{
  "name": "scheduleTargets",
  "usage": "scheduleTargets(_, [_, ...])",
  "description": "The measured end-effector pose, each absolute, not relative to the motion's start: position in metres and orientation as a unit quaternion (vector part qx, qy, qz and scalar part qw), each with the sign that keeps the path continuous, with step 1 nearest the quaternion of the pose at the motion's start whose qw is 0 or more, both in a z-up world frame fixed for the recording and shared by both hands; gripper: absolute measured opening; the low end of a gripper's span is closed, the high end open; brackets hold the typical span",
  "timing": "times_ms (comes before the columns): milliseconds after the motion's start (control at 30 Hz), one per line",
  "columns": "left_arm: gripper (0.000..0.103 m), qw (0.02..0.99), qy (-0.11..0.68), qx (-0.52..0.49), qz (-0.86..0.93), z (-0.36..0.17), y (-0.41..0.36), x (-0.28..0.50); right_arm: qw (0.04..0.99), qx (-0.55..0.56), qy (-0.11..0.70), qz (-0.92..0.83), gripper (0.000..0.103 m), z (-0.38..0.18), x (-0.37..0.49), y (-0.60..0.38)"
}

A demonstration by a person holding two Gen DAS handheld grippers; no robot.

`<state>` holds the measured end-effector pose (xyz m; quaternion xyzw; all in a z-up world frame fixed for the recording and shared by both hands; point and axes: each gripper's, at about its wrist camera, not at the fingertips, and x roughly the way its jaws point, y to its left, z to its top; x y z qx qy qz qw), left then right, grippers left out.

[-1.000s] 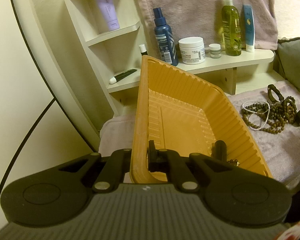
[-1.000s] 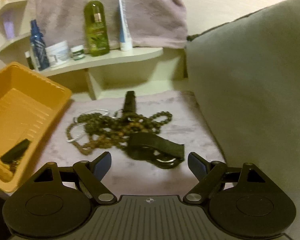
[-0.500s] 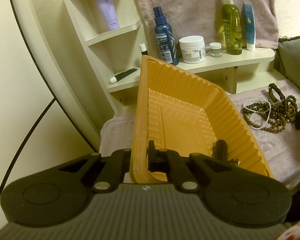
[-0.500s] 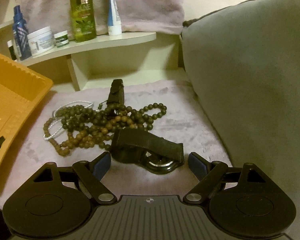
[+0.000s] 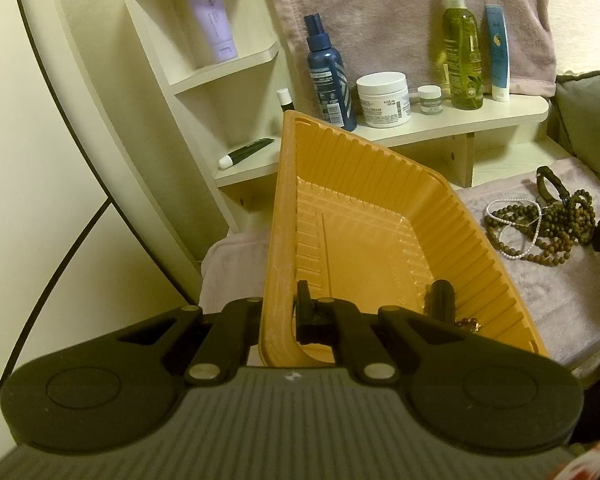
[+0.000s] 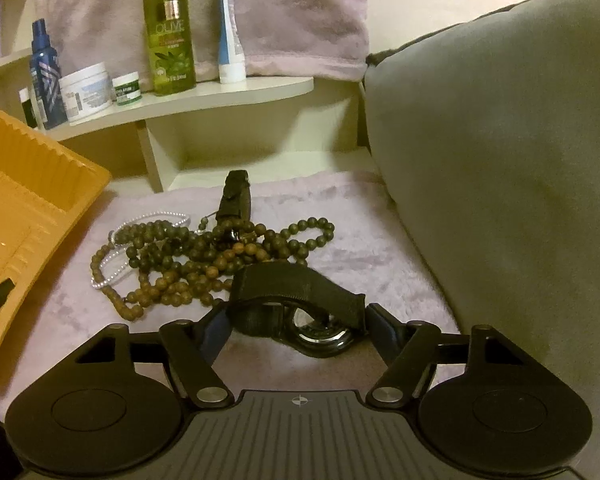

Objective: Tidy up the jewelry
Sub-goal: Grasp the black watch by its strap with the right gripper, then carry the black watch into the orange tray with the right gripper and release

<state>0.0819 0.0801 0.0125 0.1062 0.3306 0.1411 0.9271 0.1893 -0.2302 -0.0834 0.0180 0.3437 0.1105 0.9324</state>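
Observation:
My left gripper (image 5: 278, 312) is shut on the near left rim of the orange ribbed tray (image 5: 364, 184) and holds it tilted. A small black item (image 5: 442, 300) and a bit of beaded jewelry (image 5: 468, 323) lie in the tray's near corner. In the right wrist view a black-strapped watch (image 6: 300, 300) lies on the mauve cloth (image 6: 360, 232), between my open right gripper's (image 6: 296, 326) fingers. Behind it is a tangle of brown bead necklaces (image 6: 204, 260), a white pearl strand (image 6: 112, 268) and a second black strap (image 6: 236, 196). The beads also show in the left wrist view (image 5: 540, 228).
A cream shelf (image 6: 228, 90) behind holds a green olive bottle (image 6: 170, 28), a white-blue tube (image 6: 230, 28), a blue spray bottle (image 5: 328, 76) and white jars (image 5: 384, 98). A grey cushion (image 6: 500, 140) stands close on the right. The tray's edge (image 6: 40, 160) is at the left.
My right gripper has moved forward and down, so the watch now sits between its fingers. The left gripper and tray have hardly moved.

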Motion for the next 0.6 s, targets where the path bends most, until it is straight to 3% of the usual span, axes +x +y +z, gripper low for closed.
scheduleTargets(100, [0.003,0.927,0.330,0.107,0.142,0.013,0.079,0.082,0.937,0.008,0.332,0.111,0.055,-0.077,0.186,-0.230])
scheduleTargets(167, [0.003,0.927,0.329,0.108,0.142,0.013,0.080,0.082,0.939,-0.003,0.328,0.102,0.035,-0.074,0.186,-0.230])
scheduleTargets(600, [0.003,0.927,0.330,0.107,0.142,0.013,0.079,0.082,0.937,0.001,0.331,0.109,0.032,-0.070,0.183,-0.233])
